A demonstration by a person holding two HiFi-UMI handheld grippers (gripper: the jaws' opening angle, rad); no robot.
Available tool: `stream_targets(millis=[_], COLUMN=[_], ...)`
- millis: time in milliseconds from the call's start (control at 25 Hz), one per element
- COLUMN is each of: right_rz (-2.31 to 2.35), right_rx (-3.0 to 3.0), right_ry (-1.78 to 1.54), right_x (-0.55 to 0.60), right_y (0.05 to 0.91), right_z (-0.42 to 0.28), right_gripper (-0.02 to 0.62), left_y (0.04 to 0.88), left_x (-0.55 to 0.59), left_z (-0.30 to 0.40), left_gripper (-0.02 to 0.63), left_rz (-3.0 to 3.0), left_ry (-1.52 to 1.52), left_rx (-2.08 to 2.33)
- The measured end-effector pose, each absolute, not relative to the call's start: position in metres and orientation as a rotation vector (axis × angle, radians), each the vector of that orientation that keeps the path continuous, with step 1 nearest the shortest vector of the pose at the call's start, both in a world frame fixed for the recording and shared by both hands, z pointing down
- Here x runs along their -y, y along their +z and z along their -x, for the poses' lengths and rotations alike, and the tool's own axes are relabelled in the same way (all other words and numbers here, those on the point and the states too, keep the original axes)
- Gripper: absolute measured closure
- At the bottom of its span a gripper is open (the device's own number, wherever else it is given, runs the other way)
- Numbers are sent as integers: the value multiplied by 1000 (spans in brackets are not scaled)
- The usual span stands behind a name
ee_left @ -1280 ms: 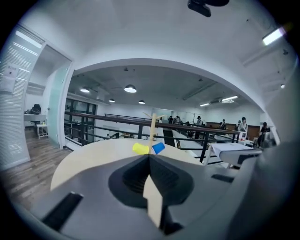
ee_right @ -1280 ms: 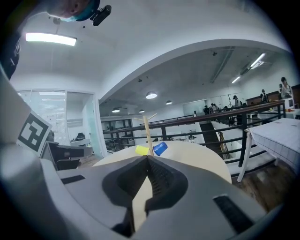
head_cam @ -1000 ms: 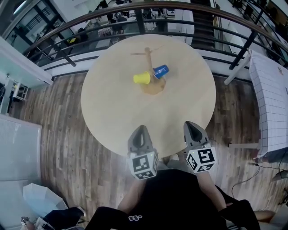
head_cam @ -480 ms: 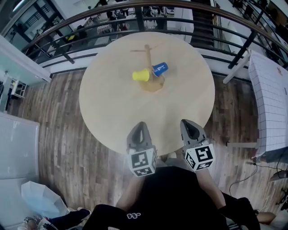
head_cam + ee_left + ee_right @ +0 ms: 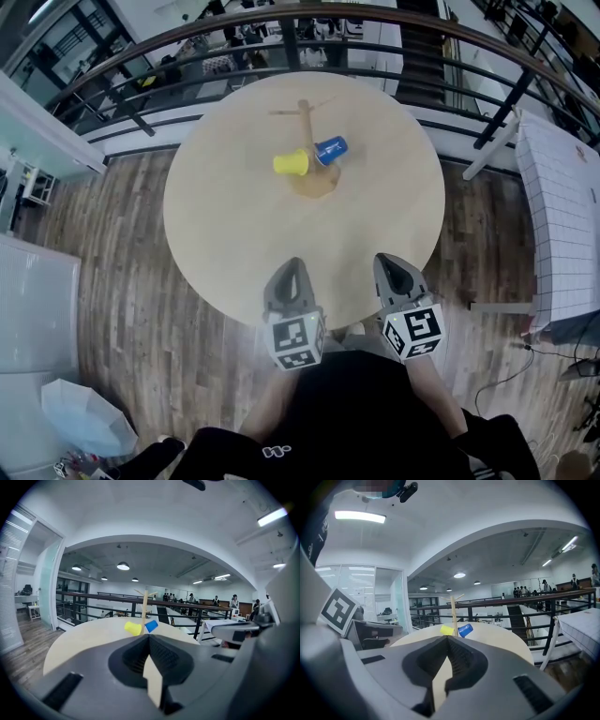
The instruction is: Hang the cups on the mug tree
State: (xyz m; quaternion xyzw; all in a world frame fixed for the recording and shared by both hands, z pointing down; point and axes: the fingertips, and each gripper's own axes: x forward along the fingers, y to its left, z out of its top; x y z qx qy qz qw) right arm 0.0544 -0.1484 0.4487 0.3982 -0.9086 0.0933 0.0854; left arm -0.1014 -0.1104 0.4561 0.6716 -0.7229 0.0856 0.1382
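A wooden mug tree point(image 5: 306, 131) stands towards the far side of the round table point(image 5: 234, 234). A yellow cup point(image 5: 292, 163) hangs on its left and a blue cup point(image 5: 329, 150) on its right; both show again as the yellow cup point(image 5: 132, 628) and blue cup point(image 5: 151, 626) beside the tree point(image 5: 145, 604), and as the yellow cup point(image 5: 447, 630) and blue cup point(image 5: 465, 630) beside the tree point(image 5: 453, 609). My left gripper point(image 5: 290, 273) and right gripper point(image 5: 392, 267) hover over the table's near edge, both shut and holding nothing.
A dark railing point(image 5: 150, 70) curves behind the table, with an open drop beyond it. Wooden floor point(image 5: 122, 281) surrounds the table. A white gridded board point(image 5: 562, 216) stands at the right, and a white bag point(image 5: 84, 422) lies on the floor at the lower left.
The view has shifted slightly, so the table and tree sit a little further left in the frame. Both grippers stay shut by the near edge and the cups have not moved on the tree.
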Motion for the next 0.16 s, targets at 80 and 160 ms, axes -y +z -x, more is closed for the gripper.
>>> stream_targets(millis=[80,160], right_rz=[-1188,-1189], right_rx=[2708,2707], right_ry=[277,277], right_x=[150,151], right_y=[448,447], right_z=[-55,-55], right_gripper=[586,586], left_y=[455,454], left_x=[111,111], left_z=[101,101], left_gripper=[594,594], left_rz=[-1942,-1942], left_ry=[247,245], left_rx=[2090,2090])
